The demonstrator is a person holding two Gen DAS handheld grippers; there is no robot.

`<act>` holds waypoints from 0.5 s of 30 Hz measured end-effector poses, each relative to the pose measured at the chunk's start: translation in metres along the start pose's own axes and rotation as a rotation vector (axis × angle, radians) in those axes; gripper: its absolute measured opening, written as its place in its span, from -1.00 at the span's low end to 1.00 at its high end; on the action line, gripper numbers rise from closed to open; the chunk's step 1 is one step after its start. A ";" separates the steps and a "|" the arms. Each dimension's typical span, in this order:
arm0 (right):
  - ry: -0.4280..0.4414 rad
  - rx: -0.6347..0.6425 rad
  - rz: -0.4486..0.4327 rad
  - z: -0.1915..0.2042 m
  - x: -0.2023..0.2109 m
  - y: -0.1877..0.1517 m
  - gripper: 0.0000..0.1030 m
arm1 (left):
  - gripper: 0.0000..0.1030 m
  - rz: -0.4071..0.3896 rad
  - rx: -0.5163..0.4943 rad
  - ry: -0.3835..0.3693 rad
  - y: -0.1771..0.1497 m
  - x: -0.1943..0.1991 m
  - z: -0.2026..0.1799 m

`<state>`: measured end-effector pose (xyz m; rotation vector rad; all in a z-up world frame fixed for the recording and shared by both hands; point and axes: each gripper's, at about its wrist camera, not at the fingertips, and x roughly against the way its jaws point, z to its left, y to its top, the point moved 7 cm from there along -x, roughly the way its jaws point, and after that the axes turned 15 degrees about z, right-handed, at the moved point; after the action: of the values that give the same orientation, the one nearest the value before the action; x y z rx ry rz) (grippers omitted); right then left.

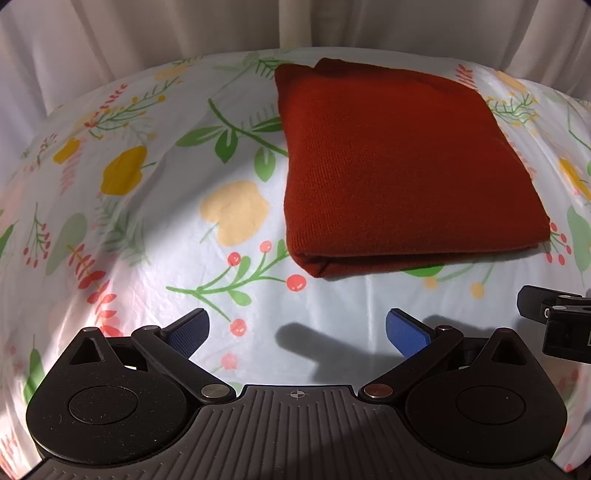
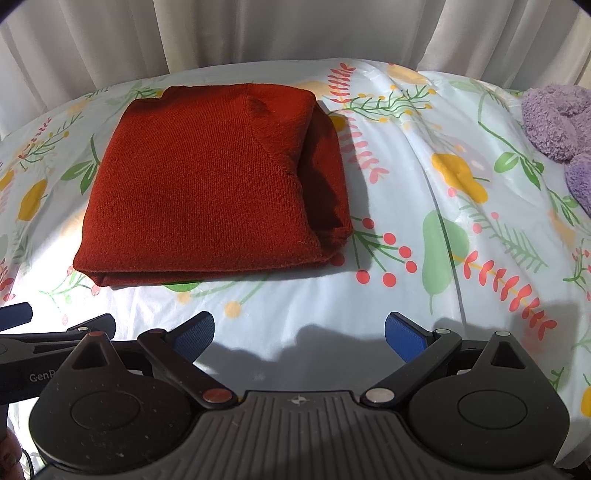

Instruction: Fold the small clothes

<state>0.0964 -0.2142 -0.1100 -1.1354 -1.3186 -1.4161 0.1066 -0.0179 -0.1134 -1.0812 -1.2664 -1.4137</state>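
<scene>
Nearest the lens in each view sits the black body of the tool, with its ribbed centre plate and two round pivot housings. Left gripper point(image 1: 297, 332): blue-padded fingers point(image 1: 406, 330) spread wide, nothing between them, held above bare cloth just short of the garment. Right gripper point(image 2: 299, 332): likewise spread wide and empty, its pads point(image 2: 404, 334) casting shadows on the cover below. Each tool shows at the edge of the other's view, so the two are held side by side, close together, on the near side of the work.

Beneath them lies the floral table cover point(image 1: 147, 221), pale with printed leaves, berries and yellow fruit, glossy and slightly creased.

Beyond the fingertips, apart from both tools, rests the red knitted garment point(image 1: 399, 162), folded into a compact, roughly square packet lying flat on the cover. Its near edge shows stacked layers with a rounded fold. In the right wrist view the right-hand side of the packet point(image 2: 325, 173) is looser, with an inner layer bulging out in shadow rather than lying flush.

Farther right, near the edge of the cover, lies a lilac fluffy item point(image 2: 561, 125), unfolded and bunched; what kind of garment it is cannot be told.

Pale curtains point(image 2: 295, 29) close the background.

Judged progress: the red piece appears finished, or needs only a tidying of its right side; the lilac piece seems yet to be folded.
</scene>
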 end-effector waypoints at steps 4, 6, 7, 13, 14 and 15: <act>-0.001 -0.002 0.000 0.000 0.000 0.000 0.92 | 1.00 0.001 0.005 -0.005 0.000 0.000 0.001; -0.001 -0.004 0.000 0.000 0.001 -0.001 0.92 | 1.00 0.003 0.006 -0.008 0.000 -0.001 0.001; -0.001 -0.004 -0.001 0.001 0.001 -0.001 0.92 | 1.00 0.003 0.006 -0.011 0.001 -0.001 0.001; -0.005 -0.002 -0.001 0.001 0.001 0.000 0.92 | 1.00 0.006 0.004 -0.017 0.002 -0.001 -0.001; -0.004 -0.003 -0.001 0.001 0.001 0.000 0.92 | 1.00 0.007 0.005 -0.019 0.002 -0.001 -0.001; -0.003 -0.004 0.000 0.001 0.001 0.000 0.92 | 1.00 0.008 0.006 -0.022 0.002 -0.001 -0.001</act>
<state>0.0964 -0.2134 -0.1092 -1.1405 -1.3185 -1.4185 0.1089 -0.0189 -0.1144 -1.0994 -1.2800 -1.3939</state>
